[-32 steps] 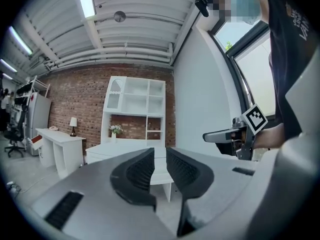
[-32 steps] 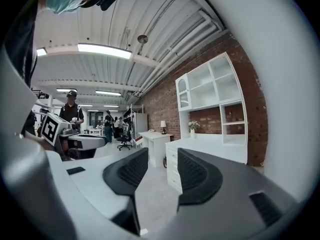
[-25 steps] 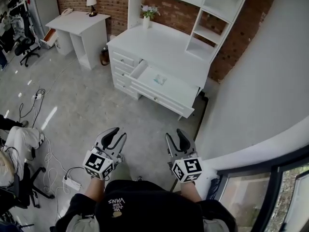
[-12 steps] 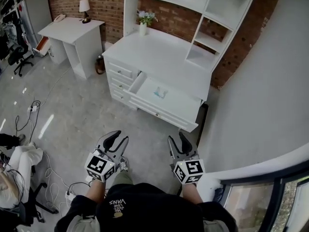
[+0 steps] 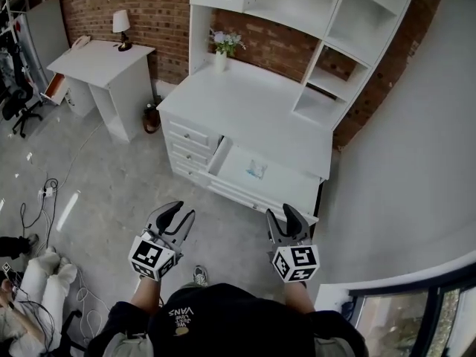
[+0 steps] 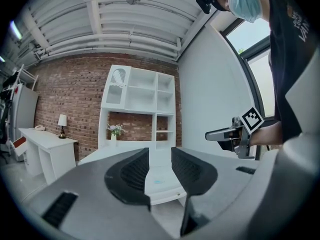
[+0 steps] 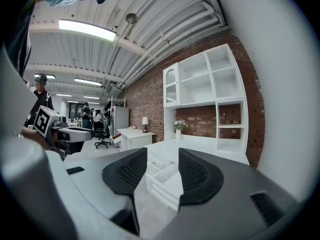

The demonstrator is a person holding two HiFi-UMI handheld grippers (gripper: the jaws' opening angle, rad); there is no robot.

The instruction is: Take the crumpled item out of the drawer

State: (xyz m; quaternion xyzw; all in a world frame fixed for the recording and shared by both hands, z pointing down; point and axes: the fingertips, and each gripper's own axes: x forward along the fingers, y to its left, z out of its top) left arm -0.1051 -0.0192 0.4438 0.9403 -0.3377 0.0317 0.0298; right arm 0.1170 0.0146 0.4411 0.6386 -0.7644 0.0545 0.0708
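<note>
A small crumpled pale blue item lies in the open white drawer of the white desk ahead. Both grippers are held level in front of the person, well short of the desk. My left gripper is open; its jaws have just opened a little wider, with nothing between them. In the left gripper view the item shows far off through the gap. My right gripper is open and empty too. The right gripper view looks at the drawer from its left side.
A hutch with shelves stands on the desk, beside a vase of flowers. A smaller white desk with a lamp stands at the left. Cables lie on the grey floor. A grey wall runs along the right.
The person has walked toward the desk: desk and drawer are nearer and larger in the head view. Both grippers travelled forward with the person and stay open and empty.
</note>
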